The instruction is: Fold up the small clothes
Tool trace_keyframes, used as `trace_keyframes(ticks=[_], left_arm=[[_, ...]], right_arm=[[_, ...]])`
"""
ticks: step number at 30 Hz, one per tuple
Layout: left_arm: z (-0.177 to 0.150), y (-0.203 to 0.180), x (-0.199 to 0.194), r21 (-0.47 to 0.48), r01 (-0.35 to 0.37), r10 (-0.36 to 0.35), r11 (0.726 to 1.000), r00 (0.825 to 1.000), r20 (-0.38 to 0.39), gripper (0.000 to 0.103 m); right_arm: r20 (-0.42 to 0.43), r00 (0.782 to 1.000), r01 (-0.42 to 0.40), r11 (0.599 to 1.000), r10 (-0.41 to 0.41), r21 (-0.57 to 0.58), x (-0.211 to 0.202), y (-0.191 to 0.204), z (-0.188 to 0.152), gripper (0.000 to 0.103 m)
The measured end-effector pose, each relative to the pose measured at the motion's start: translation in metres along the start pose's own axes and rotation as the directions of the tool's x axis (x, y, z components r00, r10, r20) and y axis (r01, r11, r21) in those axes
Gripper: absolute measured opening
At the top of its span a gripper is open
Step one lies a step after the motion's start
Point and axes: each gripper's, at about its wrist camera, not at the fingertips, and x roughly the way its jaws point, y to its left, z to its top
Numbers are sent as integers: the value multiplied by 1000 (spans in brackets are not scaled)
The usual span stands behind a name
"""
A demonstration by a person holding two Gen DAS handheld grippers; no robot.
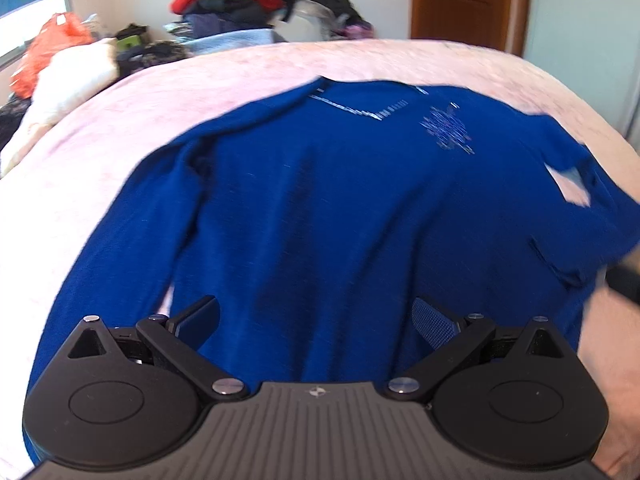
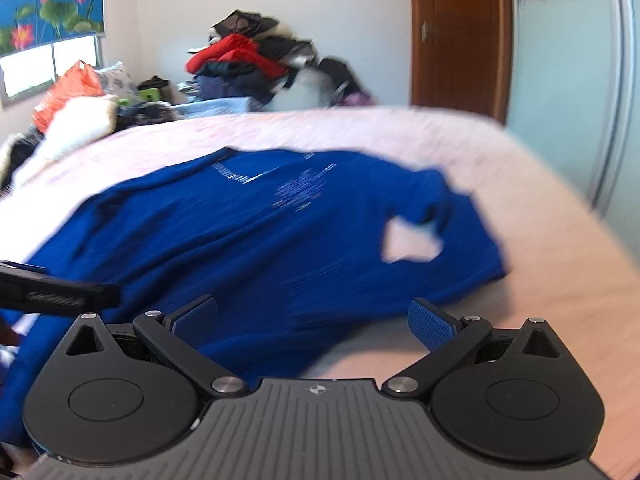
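Hovering over a royal-blue long-sleeved knit sweater spread flat on the pale pink bed cover.

Left gripper, blue-padded black fingers spread wide and holding nothing, sits above the sweater's lower edge near the middle. Right gripper is likewise wide open and empty, over the hem at the sweater's right part, bare cover showing under its right finger. Both views are a bit blurry.
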Motion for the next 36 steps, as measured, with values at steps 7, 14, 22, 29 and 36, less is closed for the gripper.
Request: trace_keyframes(ticks=[7,14,22,29,36], left_arm=[[-9,-33,-1,174,-35,28,984,999,42,103],[-3,-24,0,150,-120,109,981,991,83,103],[-3,-10,3,91,-31,29,995,999,20,103],[-8,-24,0,128,45,-47,991,999,11,103],[-7,-19,-2,119,25,-27,993,1000,10,103]], right_arm=[[-13,1000,6,989,-7,-148,19,11,12,103],[-147,989,-43,889,-28,-456,58,56,7,102],[-271,957,-99,753,-109,-651,16,21,-22,102],[-43,997,28,848,-60,-529,-14,-11,-6,102],[-82,995,-91,825,54,-558,23,16,-29,62]])
